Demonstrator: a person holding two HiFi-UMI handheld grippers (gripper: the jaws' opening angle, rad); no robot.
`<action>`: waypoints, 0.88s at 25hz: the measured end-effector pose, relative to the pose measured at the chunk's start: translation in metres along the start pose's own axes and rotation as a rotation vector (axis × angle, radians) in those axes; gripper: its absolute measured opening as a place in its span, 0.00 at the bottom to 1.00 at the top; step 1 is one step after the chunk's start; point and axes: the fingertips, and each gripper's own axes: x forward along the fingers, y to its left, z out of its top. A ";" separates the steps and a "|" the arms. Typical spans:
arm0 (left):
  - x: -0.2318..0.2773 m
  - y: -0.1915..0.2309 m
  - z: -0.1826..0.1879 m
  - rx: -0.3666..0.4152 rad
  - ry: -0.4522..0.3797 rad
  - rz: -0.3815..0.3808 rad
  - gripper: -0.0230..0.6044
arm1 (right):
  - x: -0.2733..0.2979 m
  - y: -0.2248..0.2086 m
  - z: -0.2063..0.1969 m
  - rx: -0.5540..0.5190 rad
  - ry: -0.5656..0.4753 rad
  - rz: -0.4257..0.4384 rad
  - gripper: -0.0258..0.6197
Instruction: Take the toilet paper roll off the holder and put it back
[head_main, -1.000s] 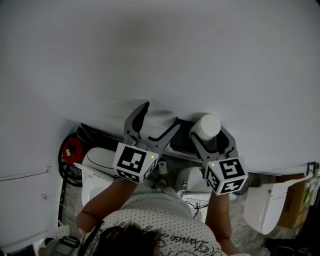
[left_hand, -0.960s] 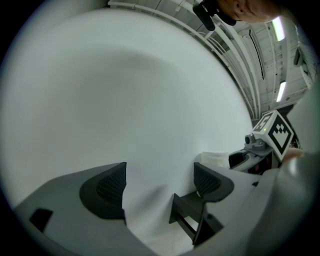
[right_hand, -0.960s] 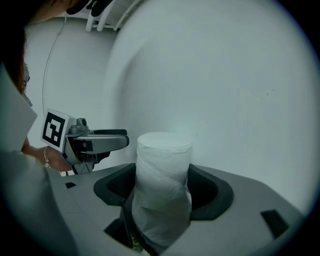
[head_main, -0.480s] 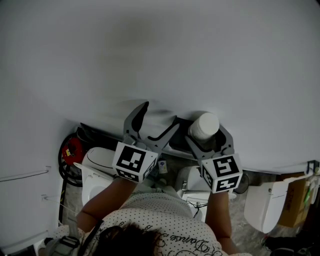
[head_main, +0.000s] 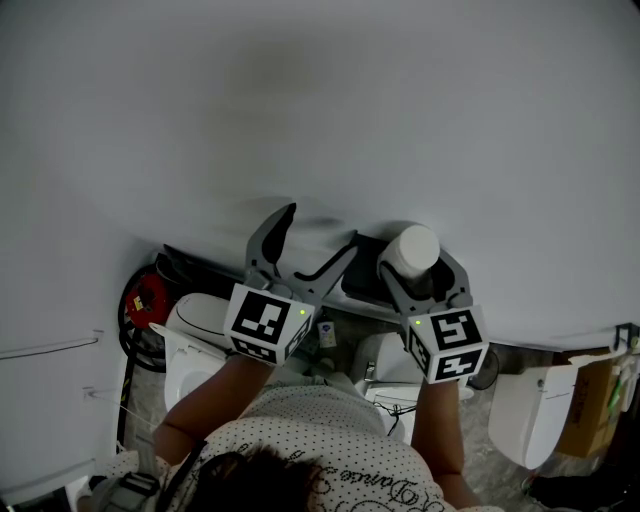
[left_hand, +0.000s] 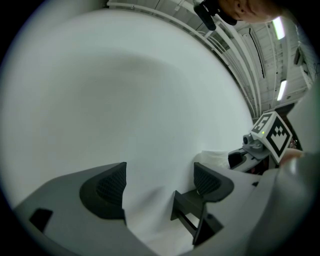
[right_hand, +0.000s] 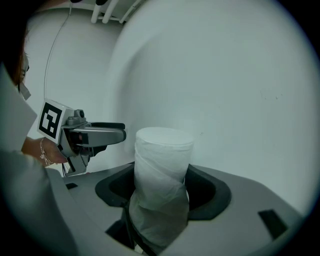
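Observation:
The white toilet paper roll (right_hand: 162, 155) stands upright between the jaws of my right gripper (right_hand: 162, 186). Those jaws are closing, and the pads press the roll's sides. In the head view the roll (head_main: 414, 246) and right gripper (head_main: 416, 266) are close to the white wall. The black holder (head_main: 360, 278) is fixed to the wall just left of them. My left gripper (head_main: 318, 236) is open with nothing between its pads, and its right jaw is beside the holder's black bracket (left_hand: 187, 209). The paper hides the inner faces of the right gripper's pads.
A white wall (head_main: 320, 120) fills the space ahead. Below it are a white toilet (head_main: 195, 330), a red object (head_main: 145, 300) at the left, another white fixture (head_main: 530, 400) and a cardboard box (head_main: 590, 400) at the right. The person's spotted shirt (head_main: 330, 450) is at the bottom.
My right gripper, with the roll, shifted slightly left and back again. The left gripper has stayed where it was.

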 end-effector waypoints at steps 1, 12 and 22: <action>0.000 0.000 0.000 0.000 -0.001 0.001 0.68 | 0.000 0.000 0.000 -0.001 0.000 0.001 0.51; -0.002 0.000 -0.002 -0.001 0.002 -0.003 0.68 | -0.005 -0.001 0.008 -0.028 0.003 0.010 0.51; -0.002 0.001 0.000 0.004 -0.005 -0.002 0.68 | -0.021 -0.010 0.038 -0.053 -0.051 -0.008 0.51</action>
